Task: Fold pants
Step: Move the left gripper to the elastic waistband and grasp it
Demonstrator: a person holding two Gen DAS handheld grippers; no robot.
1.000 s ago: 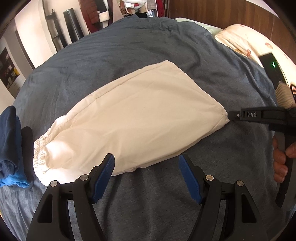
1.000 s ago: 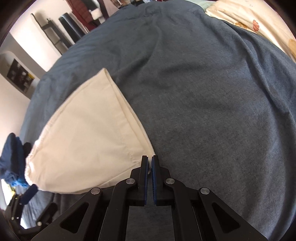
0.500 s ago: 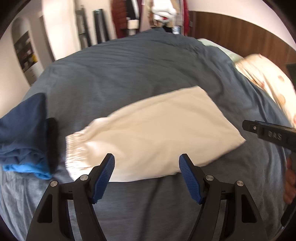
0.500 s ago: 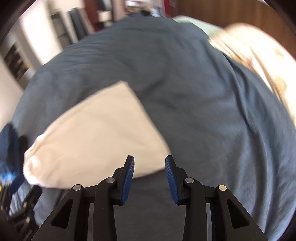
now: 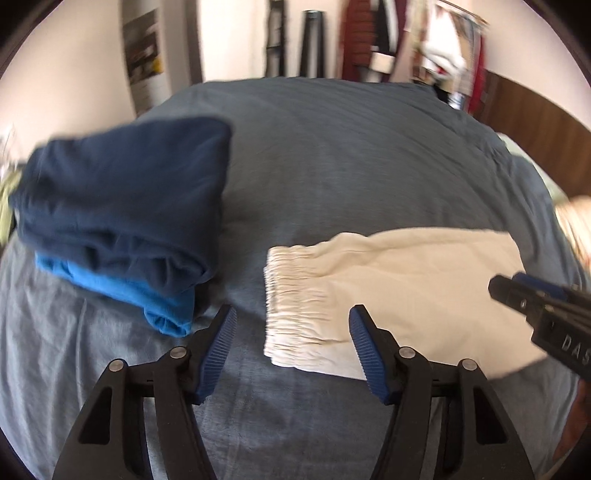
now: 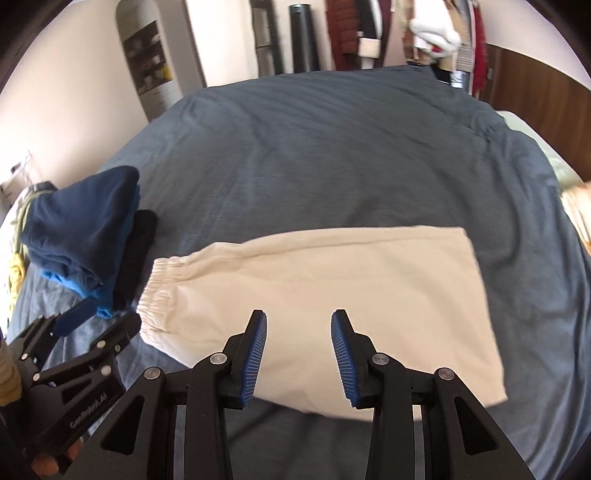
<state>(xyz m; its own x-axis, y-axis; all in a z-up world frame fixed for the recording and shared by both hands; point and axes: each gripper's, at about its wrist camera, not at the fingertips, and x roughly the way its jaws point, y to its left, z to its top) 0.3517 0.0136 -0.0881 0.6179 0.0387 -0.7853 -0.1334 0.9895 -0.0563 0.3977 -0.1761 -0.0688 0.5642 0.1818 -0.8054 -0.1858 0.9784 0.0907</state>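
The cream pants (image 6: 321,291) lie folded flat on the blue-grey bedspread (image 6: 332,147), elastic waistband to the left. In the left wrist view the pants (image 5: 399,291) lie just ahead, waistband (image 5: 291,291) between my fingers' line of sight. My left gripper (image 5: 291,347) is open and empty above the bedspread near the waistband; it also shows in the right wrist view (image 6: 92,325). My right gripper (image 6: 299,350) is open and empty over the near edge of the pants; it also shows in the left wrist view (image 5: 535,306) at the right.
A stack of folded dark blue and bright blue clothes (image 5: 122,229) sits on the bed left of the pants, also in the right wrist view (image 6: 81,229). A patterned pillow (image 5: 580,221) lies at the right edge. Hanging clothes (image 6: 436,29) and a wall shelf (image 6: 147,59) stand beyond the bed.
My right gripper has opened and let go of the pants' corner. Both grippers have pulled back and turned left, bringing the waistband and the blue clothes stack into view.
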